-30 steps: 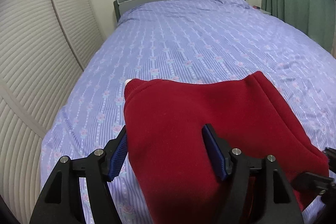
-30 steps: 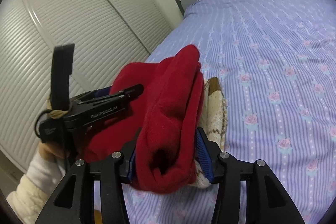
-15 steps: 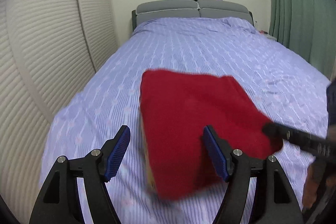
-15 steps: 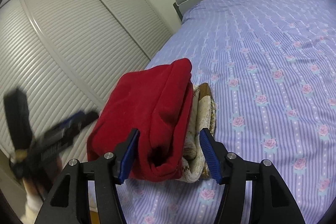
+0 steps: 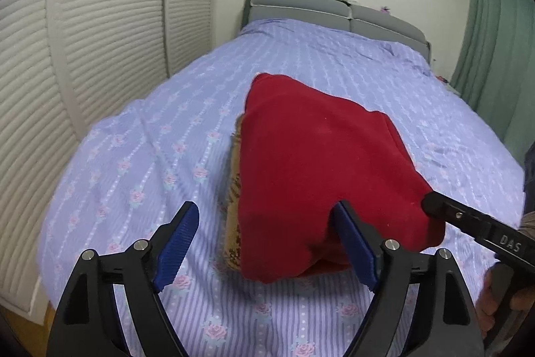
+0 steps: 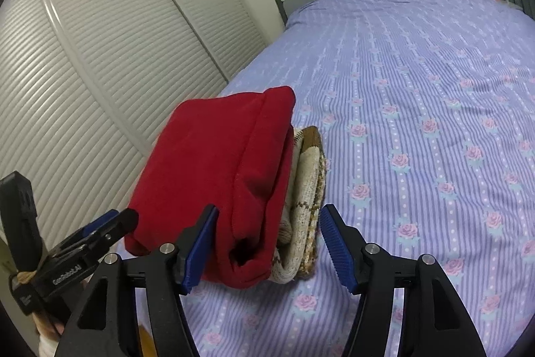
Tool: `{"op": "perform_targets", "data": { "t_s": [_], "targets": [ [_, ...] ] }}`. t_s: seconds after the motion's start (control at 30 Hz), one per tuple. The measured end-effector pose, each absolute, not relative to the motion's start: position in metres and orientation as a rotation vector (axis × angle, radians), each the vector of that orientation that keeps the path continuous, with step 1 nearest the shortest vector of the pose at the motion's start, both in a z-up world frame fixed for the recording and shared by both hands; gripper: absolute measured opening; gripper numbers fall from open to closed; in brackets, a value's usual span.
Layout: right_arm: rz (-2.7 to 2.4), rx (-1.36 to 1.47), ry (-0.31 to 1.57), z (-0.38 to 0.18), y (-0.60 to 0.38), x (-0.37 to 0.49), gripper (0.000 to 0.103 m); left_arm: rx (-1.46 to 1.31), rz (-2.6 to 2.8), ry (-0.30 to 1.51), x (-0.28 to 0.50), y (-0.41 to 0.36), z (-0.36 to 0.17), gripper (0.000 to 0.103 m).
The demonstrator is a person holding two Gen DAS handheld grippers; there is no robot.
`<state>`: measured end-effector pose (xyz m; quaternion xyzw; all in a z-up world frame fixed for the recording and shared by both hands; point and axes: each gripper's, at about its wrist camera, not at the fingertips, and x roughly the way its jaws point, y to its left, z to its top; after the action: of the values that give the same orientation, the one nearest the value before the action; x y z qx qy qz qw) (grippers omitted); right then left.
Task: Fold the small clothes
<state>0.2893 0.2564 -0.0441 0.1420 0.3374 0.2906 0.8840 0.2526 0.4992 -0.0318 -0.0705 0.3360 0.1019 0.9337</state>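
On the bed (image 5: 140, 156), near its foot: left gripper (image 5: 267, 243) released, jaws spread, nothing between the pads. Folded red garment (image 6: 214, 163) stacked on a folded cream-brown knit (image 6: 306, 189), both resting on the sheet. Right gripper (image 6: 267, 243) released, jaws straddling the stack's near end.

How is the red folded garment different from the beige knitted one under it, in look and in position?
The red garment is plain, smooth fleece; the beige knitted garment has a brown pattern and a ribbed knit. The red one lies on top and shows most of its surface; the knitted one lies underneath, with only its edge showing. Both are folded, stacked near the corner of the bed, and neither claw grips them.
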Motion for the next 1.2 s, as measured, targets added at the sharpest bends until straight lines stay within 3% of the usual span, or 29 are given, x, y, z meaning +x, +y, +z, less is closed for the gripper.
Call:
{"op": "perform_targets", "data": {
  "t_s": [0.23,0.33,0.63,1.2],
  "targets": [
    [0.606,0.256,0.646,-0.017,0.24,0.271,0.065,-0.138,0.258,0.715,0.237,0.455,-0.004,0.082],
    [0.591,0.216,0.608,-0.005,0.22,0.256,0.077,-0.099,0.232,0.683,0.224,0.424,0.013,0.083],
    [0.514,0.127,0.557,0.015,0.128,0.212,0.084,-0.035,0.202,0.612,0.179,0.341,0.045,0.094],
    [0.363,0.022,0.537,0.016,-0.022,0.116,0.085,0.05,0.06,0.583,0.117,0.193,0.037,0.098]
  ]
}}
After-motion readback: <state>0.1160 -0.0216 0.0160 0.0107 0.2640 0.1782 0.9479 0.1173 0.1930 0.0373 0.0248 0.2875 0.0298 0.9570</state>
